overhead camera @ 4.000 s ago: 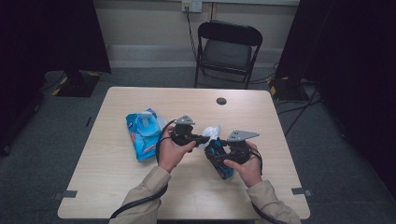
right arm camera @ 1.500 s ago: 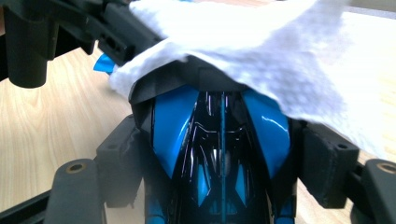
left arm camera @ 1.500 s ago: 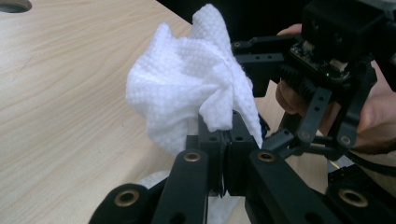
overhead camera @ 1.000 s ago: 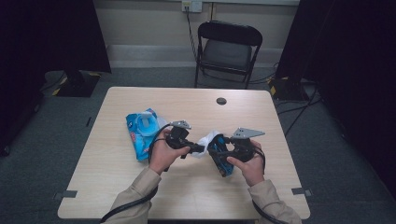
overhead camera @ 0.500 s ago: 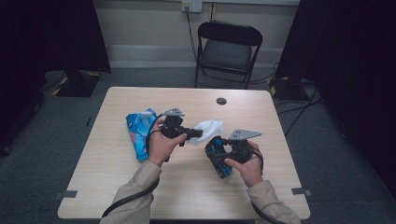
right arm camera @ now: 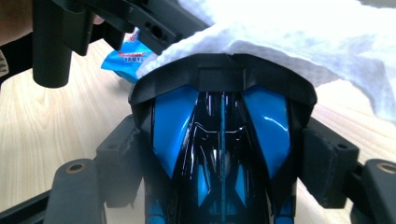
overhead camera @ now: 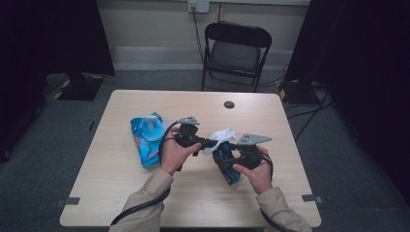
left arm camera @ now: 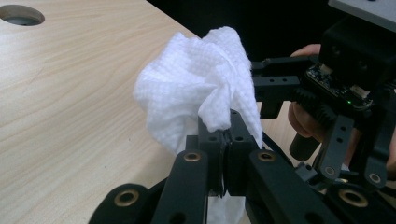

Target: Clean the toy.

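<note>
My left gripper point(overhead camera: 215, 143) point(left arm camera: 224, 136) is shut on a crumpled white wipe point(overhead camera: 223, 135) point(left arm camera: 196, 88), which it holds just above the table. The wipe rests against the front end of a glossy blue and black toy car point(overhead camera: 227, 167) point(right arm camera: 222, 140). My right gripper point(overhead camera: 229, 163) point(right arm camera: 222, 156) is shut on that car, its pads pressed against both sides. In the right gripper view the wipe point(right arm camera: 303, 42) drapes over the car's black front edge.
A blue pack of wipes point(overhead camera: 147, 137) point(right arm camera: 125, 58) lies on the wooden table point(overhead camera: 121, 193) to the left of my left hand. There is a round cable hole point(overhead camera: 228, 104) near the table's far edge. A black folding chair point(overhead camera: 236, 48) stands beyond it.
My left hand has shifted slightly back and forth with the wipe against the car's front. The right hand and the car have kept still.
</note>
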A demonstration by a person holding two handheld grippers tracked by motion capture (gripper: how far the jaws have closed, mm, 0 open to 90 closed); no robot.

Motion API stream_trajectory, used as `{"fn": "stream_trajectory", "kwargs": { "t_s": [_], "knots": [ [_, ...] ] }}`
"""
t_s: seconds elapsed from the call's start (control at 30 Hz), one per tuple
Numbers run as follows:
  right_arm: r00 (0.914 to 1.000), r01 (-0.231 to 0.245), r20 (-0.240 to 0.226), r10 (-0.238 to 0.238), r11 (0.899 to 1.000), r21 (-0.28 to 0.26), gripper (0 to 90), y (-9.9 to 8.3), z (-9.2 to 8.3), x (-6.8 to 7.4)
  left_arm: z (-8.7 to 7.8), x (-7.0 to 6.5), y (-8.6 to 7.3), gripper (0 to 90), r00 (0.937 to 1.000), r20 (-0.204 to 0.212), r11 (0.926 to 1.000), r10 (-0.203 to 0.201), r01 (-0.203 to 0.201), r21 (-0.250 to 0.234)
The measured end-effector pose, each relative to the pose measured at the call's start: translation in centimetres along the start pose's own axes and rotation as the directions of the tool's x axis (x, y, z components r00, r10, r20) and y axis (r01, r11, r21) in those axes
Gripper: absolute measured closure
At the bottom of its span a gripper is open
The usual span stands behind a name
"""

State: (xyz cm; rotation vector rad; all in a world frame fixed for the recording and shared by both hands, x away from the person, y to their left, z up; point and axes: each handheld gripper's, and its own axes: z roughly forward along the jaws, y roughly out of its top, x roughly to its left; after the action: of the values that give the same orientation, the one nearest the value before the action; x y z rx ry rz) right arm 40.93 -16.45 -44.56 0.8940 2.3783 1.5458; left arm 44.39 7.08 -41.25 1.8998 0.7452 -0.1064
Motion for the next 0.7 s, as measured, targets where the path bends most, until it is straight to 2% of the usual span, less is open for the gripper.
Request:
{"fn": "stream_trajectory", "kwargs": {
  "t_s": [0.37, 0.53, 0.57, 0.7],
  "knots": [
    [0.9997, -0.005, 0.023, 0.005, 1.0, 0.0, 25.6, -0.1, 0.0, -0.3, -0.7, -0.2, -0.4, 88.2, 0.9997, 0.017, 0.9996, 0.015, -0.016, 0.023],
    [0.9991, -0.018, 0.038, 0.018, 1.0, -0.006, 25.6, -0.2, -0.2, -0.8, -0.6, -0.4, -1.0, 88.3, 0.9995, 0.025, 0.9985, 0.022, -0.023, 0.049],
    [0.9989, -0.023, 0.039, 0.024, 1.0, -0.01, 25.6, -0.2, -0.2, -0.8, -0.6, -0.5, -1.3, 88.3, 0.9993, 0.02, 0.9971, 0.033, -0.034, 0.068],
    [0.9989, -0.022, 0.042, 0.022, 1.0, -0.015, 25.6, -0.2, -0.3, -0.9, -0.7, -0.3, -1.8, 88.3, 0.9995, 0.021, 0.9968, 0.022, -0.024, 0.076]
  ]
}}
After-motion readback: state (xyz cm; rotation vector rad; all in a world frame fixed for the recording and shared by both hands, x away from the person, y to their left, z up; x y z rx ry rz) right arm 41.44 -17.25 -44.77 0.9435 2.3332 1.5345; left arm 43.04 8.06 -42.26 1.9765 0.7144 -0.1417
